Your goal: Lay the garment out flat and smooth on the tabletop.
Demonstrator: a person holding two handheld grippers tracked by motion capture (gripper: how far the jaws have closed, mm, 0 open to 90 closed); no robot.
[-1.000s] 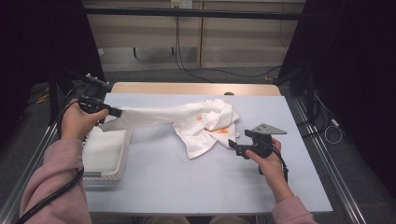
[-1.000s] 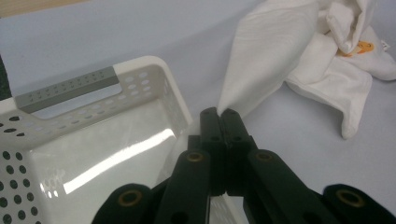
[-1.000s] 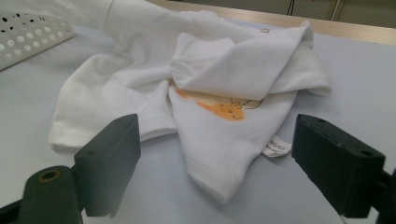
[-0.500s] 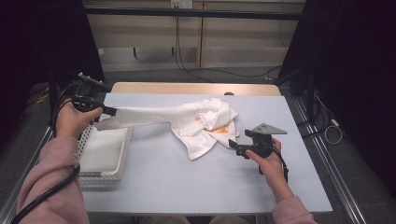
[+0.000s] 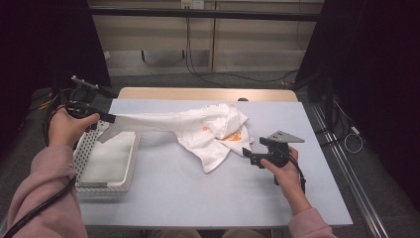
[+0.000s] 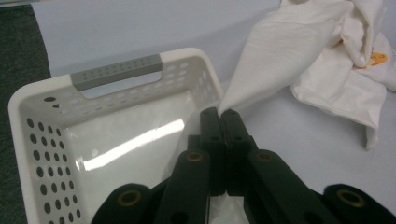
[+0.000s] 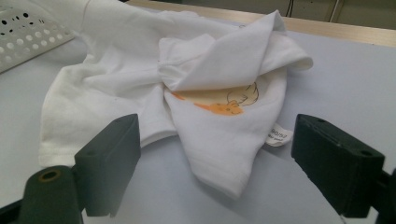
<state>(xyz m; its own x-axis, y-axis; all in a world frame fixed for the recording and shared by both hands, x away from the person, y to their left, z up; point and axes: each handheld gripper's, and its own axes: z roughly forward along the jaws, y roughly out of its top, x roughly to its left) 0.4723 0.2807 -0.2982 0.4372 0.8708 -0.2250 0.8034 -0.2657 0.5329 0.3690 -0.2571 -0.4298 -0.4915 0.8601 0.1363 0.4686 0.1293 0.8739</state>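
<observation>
Since the earlier frames, the left gripper (image 5: 101, 117) has been carried further left, out past the table's left edge, and the stretch of white T-shirt (image 5: 208, 131) in its grip has been drawn out longer and tauter. The right gripper (image 5: 246, 153) has not been shifted.

The left gripper's jaws are seen pressed fully together in the left gripper view, with a corner of the shirt pinched between them. From that pinch the cloth is pulled in a tight band rightward to the crumpled bulk of the garment, which is left lying on the pale blue table (image 5: 208, 193) around its middle. The right gripper's jaws are spread wide and nothing is held in them; they are kept just near and right of the shirt's pile, clear of the cloth, one to each side of its nearest fold in the right gripper view.

A white perforated basket (image 5: 86, 148) with a grey handle bar (image 6: 116, 72) is set at the table's left edge, below the stretched band. Its glossy floor appears bare, though a little cloth may hang over its rim beneath the left gripper.

An orange and black print (image 7: 219, 105) is shown on the shirt. A small white tag (image 7: 279, 135) is sewn by the hem; its writing is too small to be read.
</observation>
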